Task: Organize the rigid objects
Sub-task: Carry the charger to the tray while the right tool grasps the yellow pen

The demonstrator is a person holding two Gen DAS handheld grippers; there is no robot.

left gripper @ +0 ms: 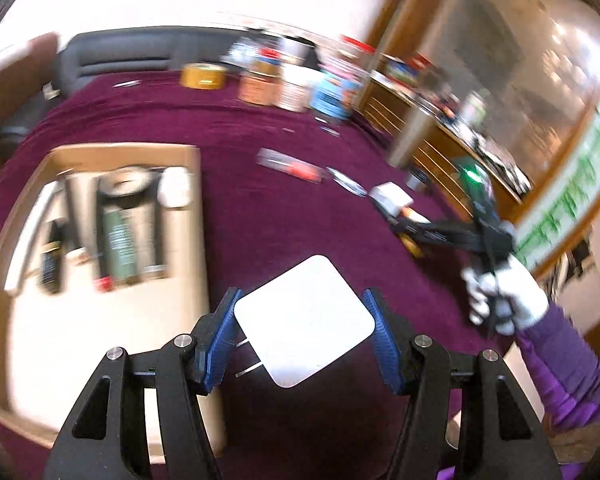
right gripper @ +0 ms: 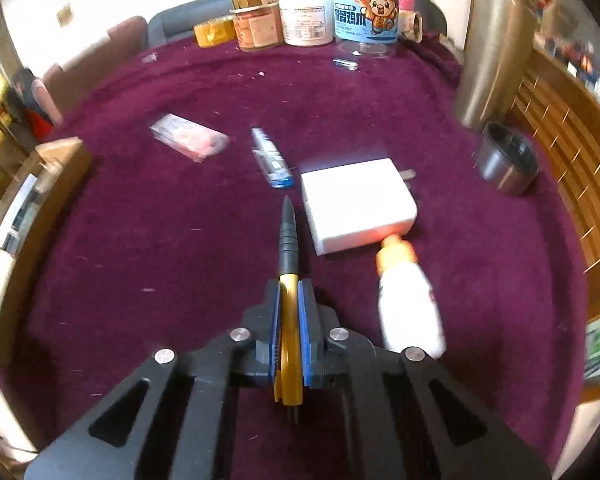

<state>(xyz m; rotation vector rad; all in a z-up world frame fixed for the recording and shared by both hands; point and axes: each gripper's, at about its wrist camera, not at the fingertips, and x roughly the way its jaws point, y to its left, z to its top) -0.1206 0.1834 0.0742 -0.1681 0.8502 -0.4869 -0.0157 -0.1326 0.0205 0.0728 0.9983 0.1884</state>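
Note:
My left gripper (left gripper: 304, 332) is shut on a white square plug adapter (left gripper: 304, 316), held above the purple tablecloth with its metal prongs pointing left. To its left is an open cardboard box (left gripper: 120, 152) holding a dark bottle, tubes and a tape roll. My right gripper (right gripper: 290, 320) is shut on a yellow-and-black pen (right gripper: 289, 236) whose tip points away, low over the cloth. The left wrist view shows that right gripper (left gripper: 404, 228) held by a white-gloved hand (left gripper: 504, 300) beside a second white adapter (left gripper: 390, 196).
Near the pen lie the second white adapter (right gripper: 356, 204), a white bottle with an orange cap (right gripper: 408, 300), a blue stick (right gripper: 272, 160) and a clear plastic case (right gripper: 188, 138). A steel tumbler (right gripper: 488, 52), a grey tape roll (right gripper: 508, 164) and several jars (right gripper: 304, 16) stand farther back.

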